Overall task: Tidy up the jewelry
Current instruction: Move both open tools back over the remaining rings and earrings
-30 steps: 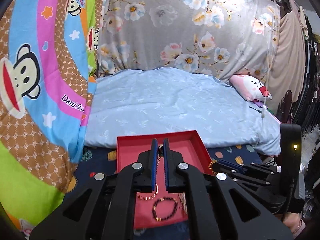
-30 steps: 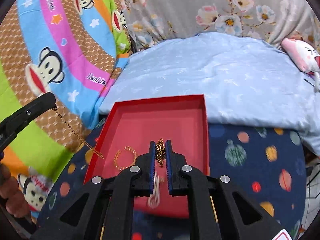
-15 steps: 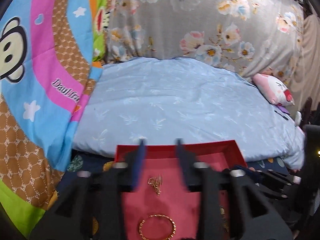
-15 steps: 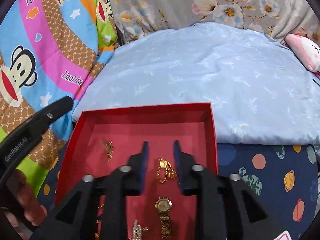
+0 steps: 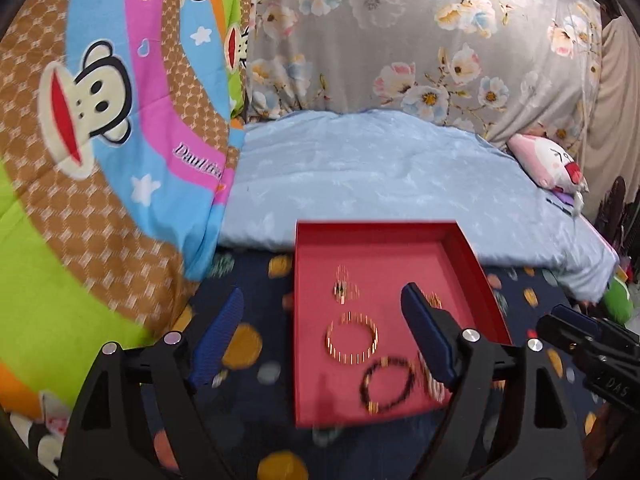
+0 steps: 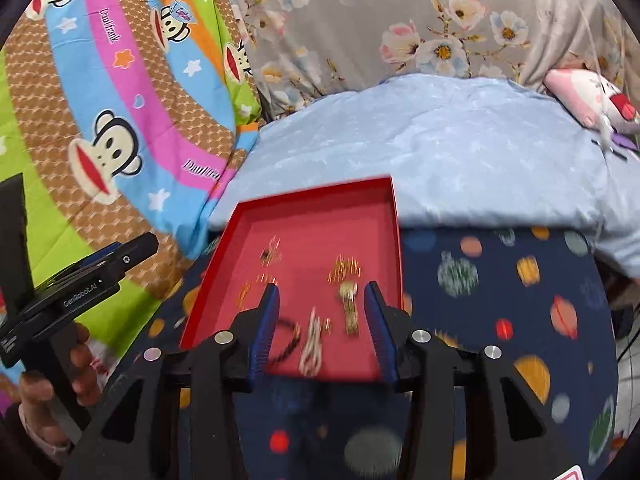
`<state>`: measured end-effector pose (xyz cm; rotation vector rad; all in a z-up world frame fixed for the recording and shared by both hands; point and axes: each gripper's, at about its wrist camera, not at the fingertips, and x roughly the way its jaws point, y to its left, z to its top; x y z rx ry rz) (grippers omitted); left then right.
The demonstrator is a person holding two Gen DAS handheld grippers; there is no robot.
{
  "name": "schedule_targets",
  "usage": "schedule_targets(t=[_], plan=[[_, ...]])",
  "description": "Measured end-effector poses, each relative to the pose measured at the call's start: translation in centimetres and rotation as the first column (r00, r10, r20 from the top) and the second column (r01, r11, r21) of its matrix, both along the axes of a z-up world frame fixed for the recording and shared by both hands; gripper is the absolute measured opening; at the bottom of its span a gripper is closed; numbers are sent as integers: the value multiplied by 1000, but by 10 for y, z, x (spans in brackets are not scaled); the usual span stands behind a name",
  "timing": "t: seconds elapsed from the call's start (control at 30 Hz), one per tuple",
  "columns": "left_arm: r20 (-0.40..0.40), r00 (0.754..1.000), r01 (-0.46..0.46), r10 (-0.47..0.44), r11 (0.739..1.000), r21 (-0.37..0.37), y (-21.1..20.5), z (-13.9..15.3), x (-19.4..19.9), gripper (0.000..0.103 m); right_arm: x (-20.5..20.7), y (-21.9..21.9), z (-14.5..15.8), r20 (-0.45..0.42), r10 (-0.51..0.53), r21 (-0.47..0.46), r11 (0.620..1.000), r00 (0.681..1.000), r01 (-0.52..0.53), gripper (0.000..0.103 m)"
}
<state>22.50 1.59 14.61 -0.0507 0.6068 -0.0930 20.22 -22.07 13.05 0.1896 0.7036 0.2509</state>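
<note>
A red tray [image 5: 400, 256] lies on the dark planet-print sheet. In it are a gold bangle [image 5: 352, 338], a black bead bracelet [image 5: 386, 384] and a small gold chain [image 5: 344, 288]. My left gripper [image 5: 323, 291] hovers over the tray's left edge, jaws opening wide, nothing between the pads. In the right wrist view the tray [image 6: 320, 224] also holds a gold watch [image 6: 349, 304], a crumpled gold chain [image 6: 344, 268] and a pale beaded piece [image 6: 314, 340]. My right gripper [image 6: 321, 291] hangs above the tray's near end, jaws opening, gripping nothing.
A light blue quilt [image 5: 380, 176] lies behind the tray. A bright monkey-print blanket [image 5: 100, 140] rises on the left and a floral curtain [image 5: 420, 40] at the back. A pink plush toy [image 5: 552, 164] sits far right. A hand [image 6: 48, 380] holds the left gripper [image 6: 96, 272].
Both grippers were shut on gold chains a second ago. Both have opened and let go, and the chains now lie in the tray. Both grippers have drawn back from it.
</note>
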Motion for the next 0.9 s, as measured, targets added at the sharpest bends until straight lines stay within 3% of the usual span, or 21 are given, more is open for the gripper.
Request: schedule_targets(t=[0.17,0.47,0.67,0.9], plan=[[-59,998,6,-3,999,45,9,-23,-65,79,-74,-6,-20,-59,-6,0,1000,998,6,45],[-183,983,-2,10,999,47,17,-84,-168,79,-189,3,-70,-153,-24,3,1000,988,24,45],[-225,974,-21,34,998,60,16,-116,-198,79,-218,11,-97,-175,-62,-55,997,983,53,45],[-214,976,-35,45,998,49,9,-126,-204,79,-212,7,-103,-159,-101,-86,992,982,88,45]])
